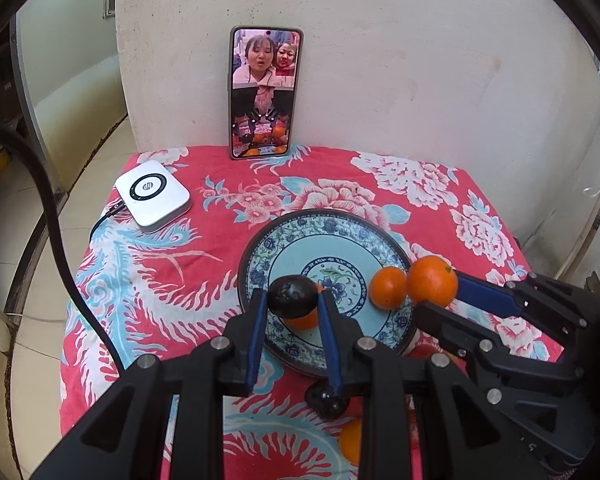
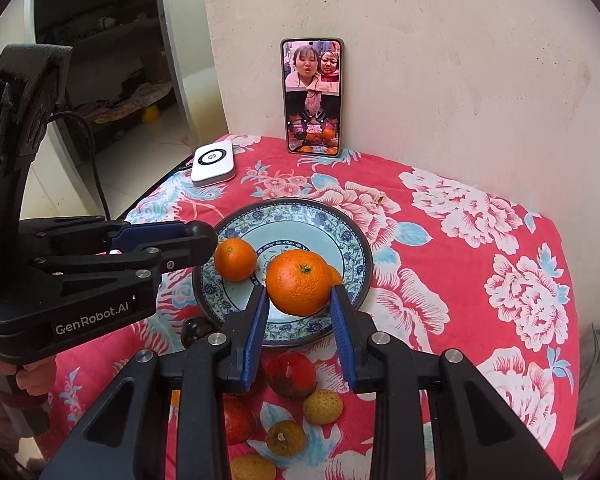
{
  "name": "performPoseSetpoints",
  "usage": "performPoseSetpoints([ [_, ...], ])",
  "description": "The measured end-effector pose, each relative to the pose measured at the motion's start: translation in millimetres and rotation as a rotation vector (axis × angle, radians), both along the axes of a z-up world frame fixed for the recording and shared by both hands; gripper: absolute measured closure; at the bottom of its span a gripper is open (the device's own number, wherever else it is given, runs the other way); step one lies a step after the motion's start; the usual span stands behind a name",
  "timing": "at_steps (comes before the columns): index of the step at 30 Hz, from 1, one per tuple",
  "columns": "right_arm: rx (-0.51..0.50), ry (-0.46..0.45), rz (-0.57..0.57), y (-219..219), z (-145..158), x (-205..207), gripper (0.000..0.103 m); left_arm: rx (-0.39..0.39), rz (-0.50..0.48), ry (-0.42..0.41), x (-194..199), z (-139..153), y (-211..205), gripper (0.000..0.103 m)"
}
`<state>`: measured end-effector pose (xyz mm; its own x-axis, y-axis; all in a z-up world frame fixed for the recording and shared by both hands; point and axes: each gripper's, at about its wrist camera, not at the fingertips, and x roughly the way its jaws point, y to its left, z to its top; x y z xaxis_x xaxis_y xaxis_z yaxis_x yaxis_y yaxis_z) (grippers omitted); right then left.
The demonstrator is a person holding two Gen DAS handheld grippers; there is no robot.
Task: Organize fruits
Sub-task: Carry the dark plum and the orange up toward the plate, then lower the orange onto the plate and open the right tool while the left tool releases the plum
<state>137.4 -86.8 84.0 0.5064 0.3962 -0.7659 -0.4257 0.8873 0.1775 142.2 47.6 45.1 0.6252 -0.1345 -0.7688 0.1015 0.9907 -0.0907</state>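
Observation:
A blue patterned plate (image 1: pixel 292 232) (image 2: pixel 356 248) sits on the red flowered cloth. My left gripper (image 1: pixel 293 300) is shut on a dark plum (image 1: pixel 293 295) and holds it over the plate, above an orange (image 1: pixel 302 319). My right gripper (image 2: pixel 300 294) is shut on a large orange (image 2: pixel 299 282) (image 1: pixel 432 280) over the plate's near side. A smaller orange (image 2: pixel 235 259) (image 1: pixel 388 288) lies on the plate. The left gripper also shows in the right wrist view (image 2: pixel 202 242).
Loose fruit lies on the cloth in front of the plate: a red fruit (image 2: pixel 291 374), a yellowish fruit (image 2: pixel 323 407), a brownish fruit (image 2: pixel 285 437), a dark plum (image 1: pixel 326 400) (image 2: pixel 196 330). A phone (image 1: pixel 266 92) leans on the wall. A white device (image 1: pixel 153 194) lies far left.

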Motion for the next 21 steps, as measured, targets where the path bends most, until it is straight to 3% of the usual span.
performPoseSetpoints([
  [21,-0.034,0.054,-0.040,7,-25,45,0.070,0.024,0.025,0.035,46,-16,0,0.076],
])
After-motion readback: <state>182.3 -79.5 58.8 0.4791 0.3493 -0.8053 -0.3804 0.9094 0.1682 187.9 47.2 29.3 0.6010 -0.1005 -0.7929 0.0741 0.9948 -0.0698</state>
